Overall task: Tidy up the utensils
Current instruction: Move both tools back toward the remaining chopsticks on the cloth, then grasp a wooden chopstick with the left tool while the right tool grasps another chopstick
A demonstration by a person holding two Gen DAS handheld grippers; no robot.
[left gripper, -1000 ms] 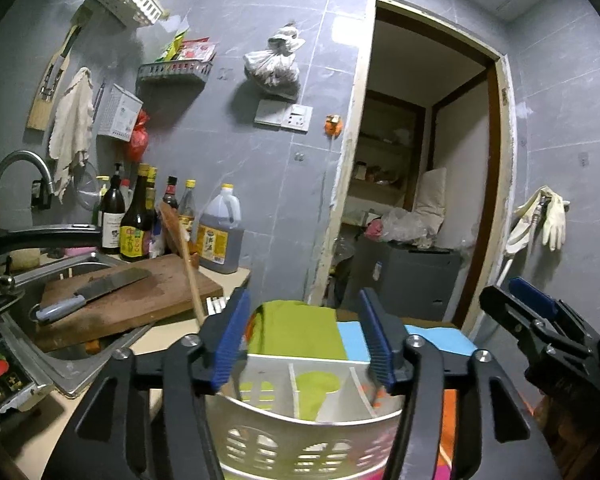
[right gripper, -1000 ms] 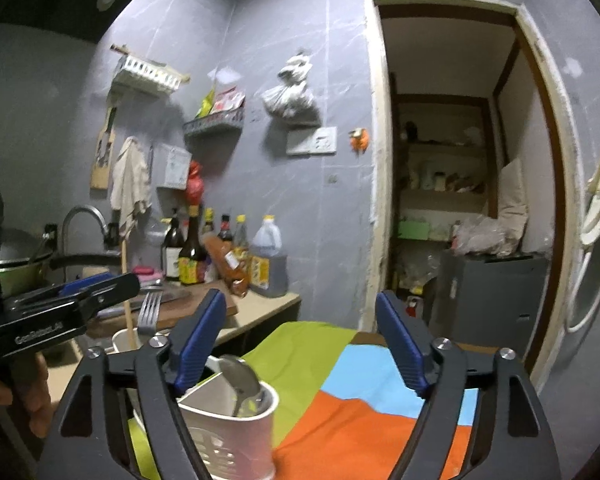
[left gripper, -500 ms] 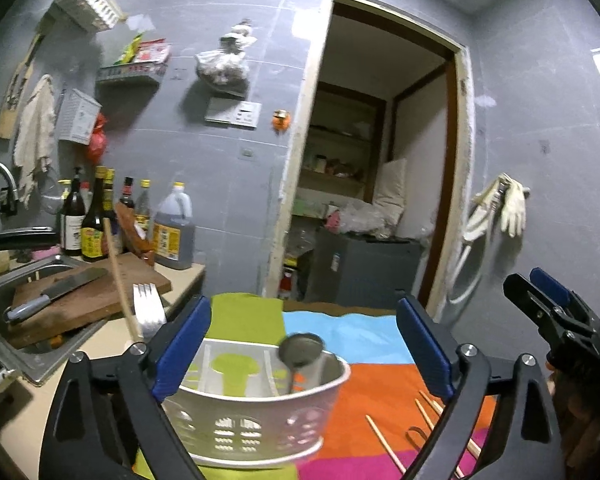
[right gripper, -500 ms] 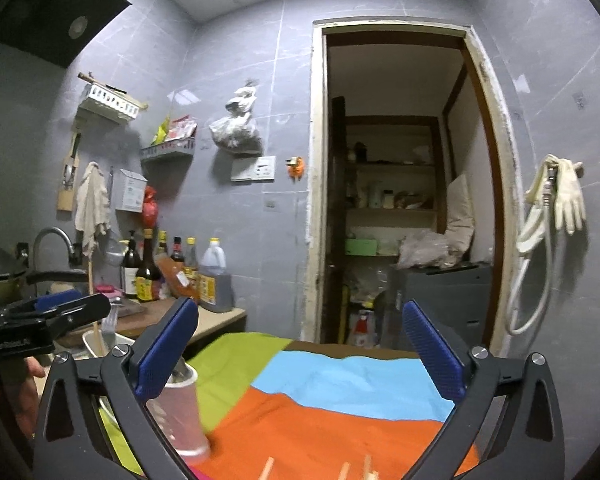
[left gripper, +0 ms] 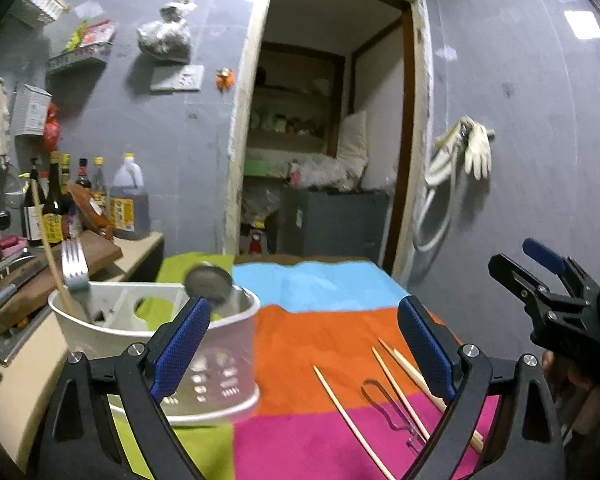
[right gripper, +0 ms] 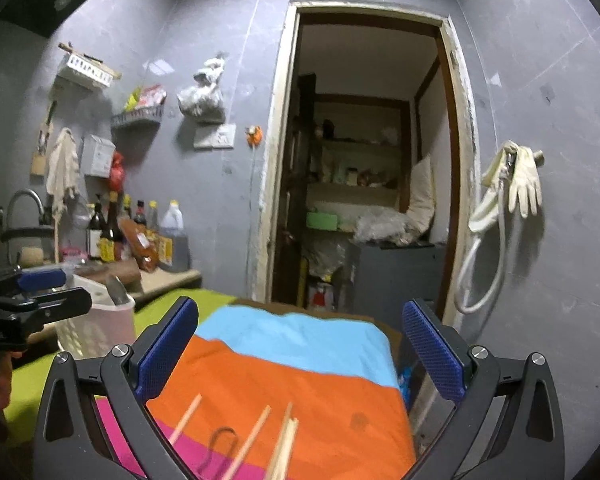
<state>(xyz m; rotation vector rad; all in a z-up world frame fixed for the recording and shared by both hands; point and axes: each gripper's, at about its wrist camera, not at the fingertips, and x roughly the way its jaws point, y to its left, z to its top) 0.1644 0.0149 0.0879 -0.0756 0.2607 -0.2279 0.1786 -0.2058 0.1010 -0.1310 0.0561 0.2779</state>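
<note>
left tool [left gripper: 304, 344]: spread wide, empty. right tool [right gripper: 300, 348]: spread wide, empty. utensil caddy [left gripper: 156, 344]: surface's left edge, holding fork [left gripper: 74, 266], spoon [left gripper: 209, 282]. chopsticks [left gripper: 396, 384]: loose near front edge.

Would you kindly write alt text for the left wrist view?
The open left gripper hovers over a striped cloth, with a white utensil caddy holding a fork and spoon at left. Loose chopsticks lie at right.
</note>
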